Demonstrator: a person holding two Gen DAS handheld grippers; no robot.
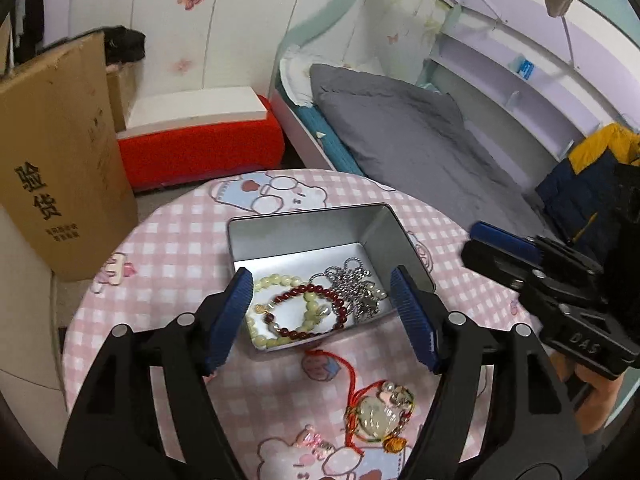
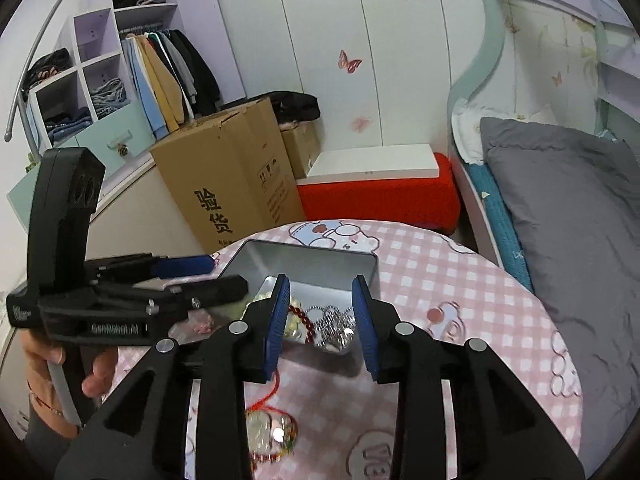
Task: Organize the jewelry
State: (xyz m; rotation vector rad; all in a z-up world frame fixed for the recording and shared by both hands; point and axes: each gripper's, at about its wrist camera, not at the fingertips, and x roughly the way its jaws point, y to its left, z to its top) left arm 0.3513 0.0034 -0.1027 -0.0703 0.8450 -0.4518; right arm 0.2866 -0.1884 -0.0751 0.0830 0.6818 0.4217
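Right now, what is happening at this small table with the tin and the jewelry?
A person holds a gripper in each hand over the metal tin on the pink checked table. The pale bead bracelet, dark red bracelet and silver chain already lie inside. The jade pendant on a red cord remains outside, before the tin. The left gripper and right gripper have open jaws, holding nothing.

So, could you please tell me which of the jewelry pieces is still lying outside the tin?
The red-cord jade pendant: it lies on the checked tablecloth in front of the tin, whereas the pale bead bracelet, dark red bracelet and silver chain are inside.
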